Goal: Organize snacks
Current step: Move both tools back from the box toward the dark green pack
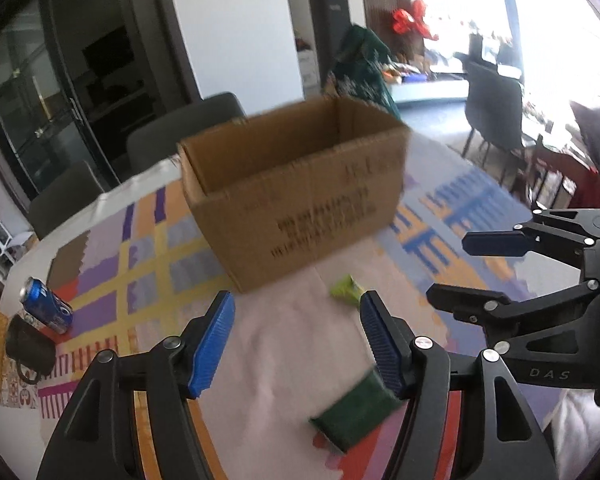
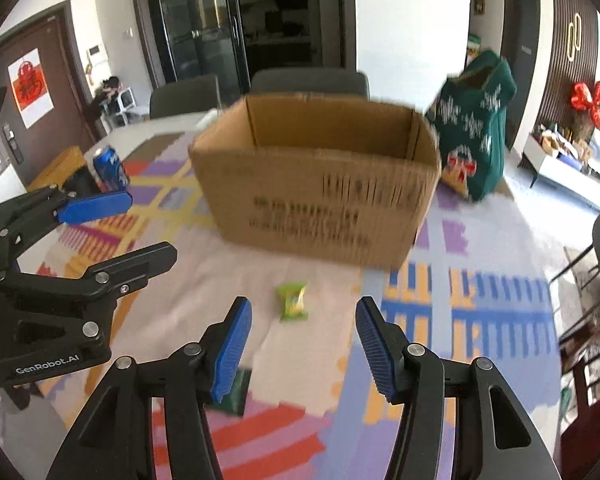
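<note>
An open brown cardboard box (image 1: 296, 188) stands on the patterned tablecloth (image 1: 148, 264); it also shows in the right wrist view (image 2: 320, 184). A small light-green snack packet (image 1: 346, 290) lies in front of it, also in the right wrist view (image 2: 293, 301). A dark green packet (image 1: 354, 414) lies nearer, partly behind a finger, and shows in the right wrist view (image 2: 236, 392). My left gripper (image 1: 296, 344) is open and empty above the cloth. My right gripper (image 2: 302, 350) is open and empty, hovering just short of the light-green packet.
A blue drink can (image 1: 46, 311) stands at the left by a dark bag (image 1: 28, 346); it shows in the right wrist view (image 2: 110, 170). A green patterned bag (image 2: 474, 128) stands right of the box. Grey chairs (image 2: 308, 82) line the far table edge.
</note>
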